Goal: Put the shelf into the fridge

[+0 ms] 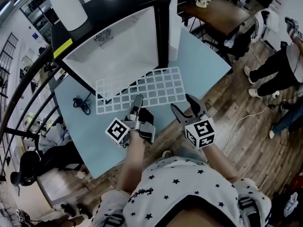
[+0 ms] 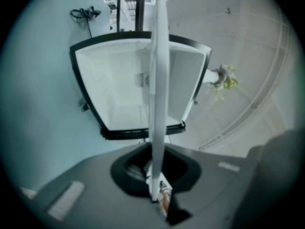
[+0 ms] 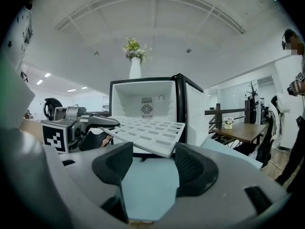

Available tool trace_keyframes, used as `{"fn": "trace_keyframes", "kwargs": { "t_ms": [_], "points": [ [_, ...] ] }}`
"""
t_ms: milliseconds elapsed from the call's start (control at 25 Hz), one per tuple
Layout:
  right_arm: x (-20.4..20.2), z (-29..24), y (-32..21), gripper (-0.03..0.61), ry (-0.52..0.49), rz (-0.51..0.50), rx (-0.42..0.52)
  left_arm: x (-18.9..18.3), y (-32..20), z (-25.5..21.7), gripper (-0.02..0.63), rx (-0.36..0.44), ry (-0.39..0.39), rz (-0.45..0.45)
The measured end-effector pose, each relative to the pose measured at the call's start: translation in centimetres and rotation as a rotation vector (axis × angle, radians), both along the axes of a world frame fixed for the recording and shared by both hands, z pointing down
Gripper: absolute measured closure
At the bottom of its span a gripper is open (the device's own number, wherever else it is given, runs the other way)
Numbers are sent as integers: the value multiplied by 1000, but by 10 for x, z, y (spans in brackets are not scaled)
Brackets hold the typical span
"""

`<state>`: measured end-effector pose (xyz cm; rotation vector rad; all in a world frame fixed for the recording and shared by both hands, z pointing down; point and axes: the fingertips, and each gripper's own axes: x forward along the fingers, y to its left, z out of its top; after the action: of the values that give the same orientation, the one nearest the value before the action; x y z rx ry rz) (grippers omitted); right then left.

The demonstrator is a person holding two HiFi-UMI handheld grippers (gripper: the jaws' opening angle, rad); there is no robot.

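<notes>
The left gripper (image 1: 137, 102) was closed narrowly on the near edge of the shelf (image 1: 142, 90). It held the shelf almost flat in the air above the middle of the light blue table (image 1: 201, 56), just in front of the open fridge (image 1: 113, 46), which stood toward the table's far edge. The right gripper (image 1: 185, 107) had its jaws wide apart with nothing between them, near the shelf's near right corner. The shelf was a thin white grid of square holes, probably plastic. I judged it light and stiff, though held at one edge only it could twist. A second hold on the near edge would steady it. The fridge had a black frame and smooth white inner walls.
</notes>
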<state>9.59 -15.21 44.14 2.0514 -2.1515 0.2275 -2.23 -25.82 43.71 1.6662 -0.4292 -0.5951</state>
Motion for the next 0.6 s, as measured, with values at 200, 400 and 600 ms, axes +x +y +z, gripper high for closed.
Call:
{"fn": "trace_keyframes", "kwargs": {
  "t_ms": [200,400,600],
  "points": [
    [12,0,-20,331,-1,-41,3,8,-14,2,583,-14,4,-41],
    [19,-3,-47,331,-5,-98,11,10,-34,-2,583,-11,7,-98],
    [26,-2,-68,330,-6,-161,20,10,-46,-1,583,-9,7,-165]
  ]
}}
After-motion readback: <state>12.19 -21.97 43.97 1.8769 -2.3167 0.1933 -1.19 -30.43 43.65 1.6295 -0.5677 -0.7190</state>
